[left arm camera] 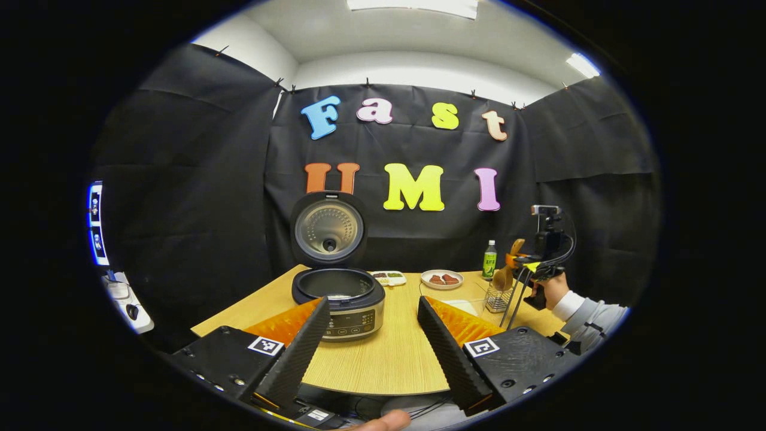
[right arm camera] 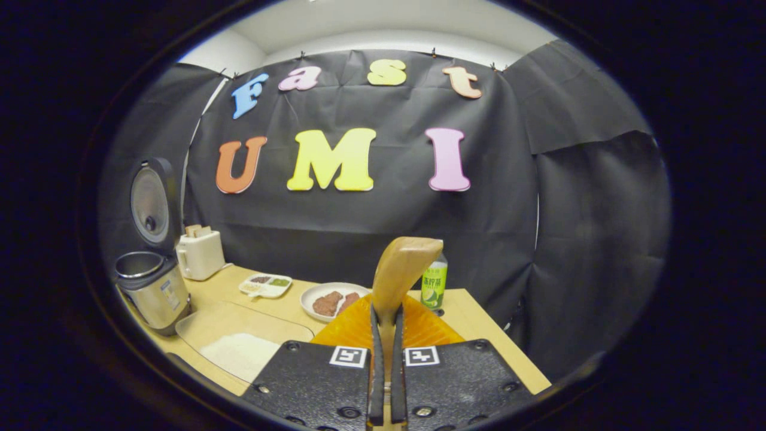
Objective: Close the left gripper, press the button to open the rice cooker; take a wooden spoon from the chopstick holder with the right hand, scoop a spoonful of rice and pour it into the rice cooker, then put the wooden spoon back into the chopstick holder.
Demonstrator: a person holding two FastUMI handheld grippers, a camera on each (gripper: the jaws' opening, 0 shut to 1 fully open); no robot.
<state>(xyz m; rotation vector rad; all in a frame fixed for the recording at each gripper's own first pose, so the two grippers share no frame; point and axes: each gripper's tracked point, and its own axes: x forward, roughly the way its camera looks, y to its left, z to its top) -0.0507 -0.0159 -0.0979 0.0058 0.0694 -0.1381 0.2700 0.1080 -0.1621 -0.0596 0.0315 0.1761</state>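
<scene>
Inspector A: Nearest the lens in the left gripper view, the left gripper (left arm camera: 372,308) stands with its fingers spread wide and nothing between them, above the near edge of the wooden table (left arm camera: 389,359). A fingertip (left arm camera: 383,421) shows at the bottom edge.

Inspector B: Noted. The rice cooker (left arm camera: 341,302) sits just beyond those fingers, lid (left arm camera: 328,230) raised upright, inner pot exposed. Its contents cannot be made out.

Inspector A: In the right gripper view, the right gripper (right arm camera: 386,335) has its fingers drawn narrow, both pressed on the handle of the wooden spoon (right arm camera: 400,272), whose bowl stands up above them.

Inspector B: Confirmed from the left gripper view: that gripper is held by a hand (left arm camera: 553,288) above the wire chopstick holder (left arm camera: 497,297). Whether the spoon touches the holder cannot be told.

Inspector A: A clear tray of rice (right arm camera: 239,353) lies beside the cooker. Behind it are a small divided dish (right arm camera: 266,285), a white plate (right arm camera: 332,299) with brown food, a green-labelled bottle (right arm camera: 434,286) and a white toaster (right arm camera: 199,252).
</scene>
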